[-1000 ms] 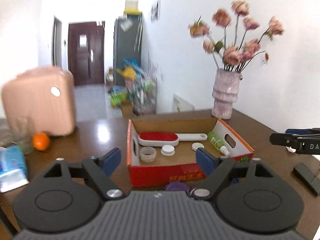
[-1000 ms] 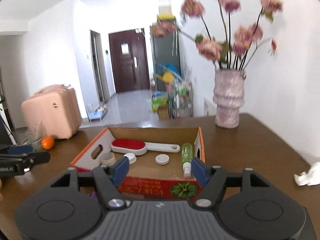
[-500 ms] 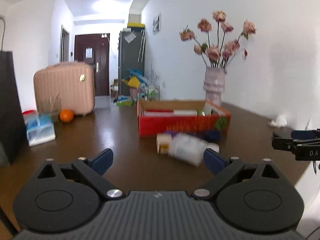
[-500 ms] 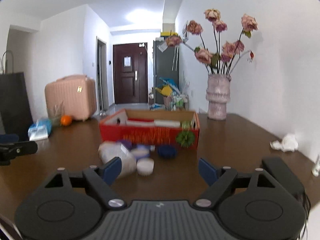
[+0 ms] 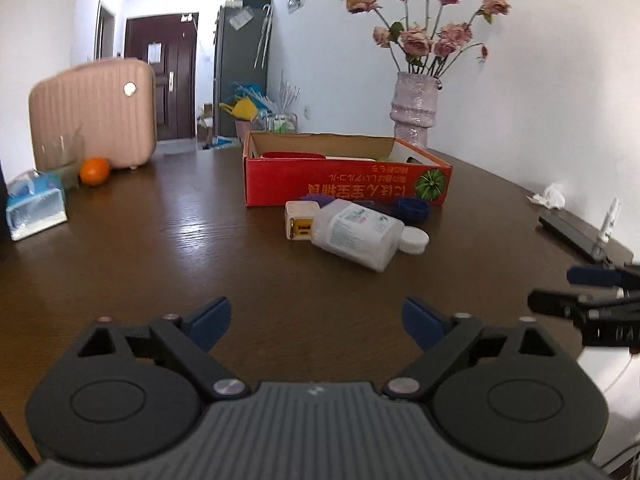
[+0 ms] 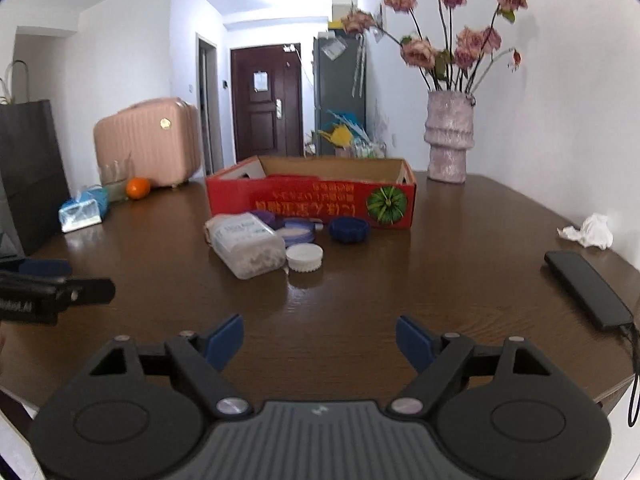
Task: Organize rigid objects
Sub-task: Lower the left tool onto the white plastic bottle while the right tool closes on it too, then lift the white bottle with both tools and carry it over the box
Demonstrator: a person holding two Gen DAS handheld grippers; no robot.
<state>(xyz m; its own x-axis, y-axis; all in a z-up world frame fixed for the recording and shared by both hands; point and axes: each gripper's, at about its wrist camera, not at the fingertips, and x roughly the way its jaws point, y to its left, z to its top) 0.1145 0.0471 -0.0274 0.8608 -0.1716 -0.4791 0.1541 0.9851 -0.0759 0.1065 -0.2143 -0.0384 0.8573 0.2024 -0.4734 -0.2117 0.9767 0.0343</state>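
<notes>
One red box [image 5: 344, 188] holds red item [image 5: 294, 155], maybe brush; bottle [image 5: 356, 234] outside.

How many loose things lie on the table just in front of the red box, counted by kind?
Bottle: 1
Charger cube: 1
Round caps (white, dark blue, purple, pale lilac): 4
Total: 6
</notes>
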